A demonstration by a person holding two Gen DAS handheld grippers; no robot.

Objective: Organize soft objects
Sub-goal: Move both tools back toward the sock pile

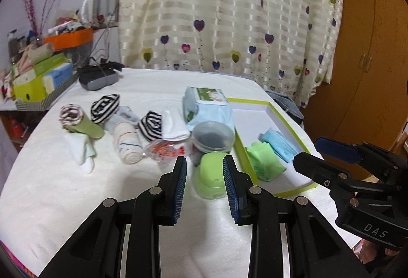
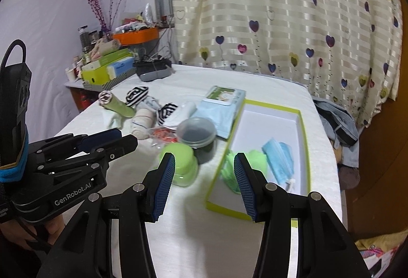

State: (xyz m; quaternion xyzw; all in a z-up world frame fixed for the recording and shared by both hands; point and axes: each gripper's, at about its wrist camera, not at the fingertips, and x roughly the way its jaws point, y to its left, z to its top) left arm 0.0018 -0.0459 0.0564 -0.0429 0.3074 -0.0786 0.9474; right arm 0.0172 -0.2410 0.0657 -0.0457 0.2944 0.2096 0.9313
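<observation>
Both grippers hover with jaws spread, holding nothing — left gripper [image 1: 204,163] near the green container [image 1: 213,176]; right gripper [image 2: 204,163] near the tray [image 2: 304,140], where blue masks [image 2: 278,155] lie; rolled socks [image 1: 105,107] sit far left.

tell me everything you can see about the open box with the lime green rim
The shallow rectangular cardboard box with a lime green rim and white inside lies open and flat on the white cloth-covered table, at its right side. Inside, toward the near end, sit a crumpled green soft packet and a folded light blue face mask; the far half is bare. A pale blue wipes pack borders its far left corner.
</observation>
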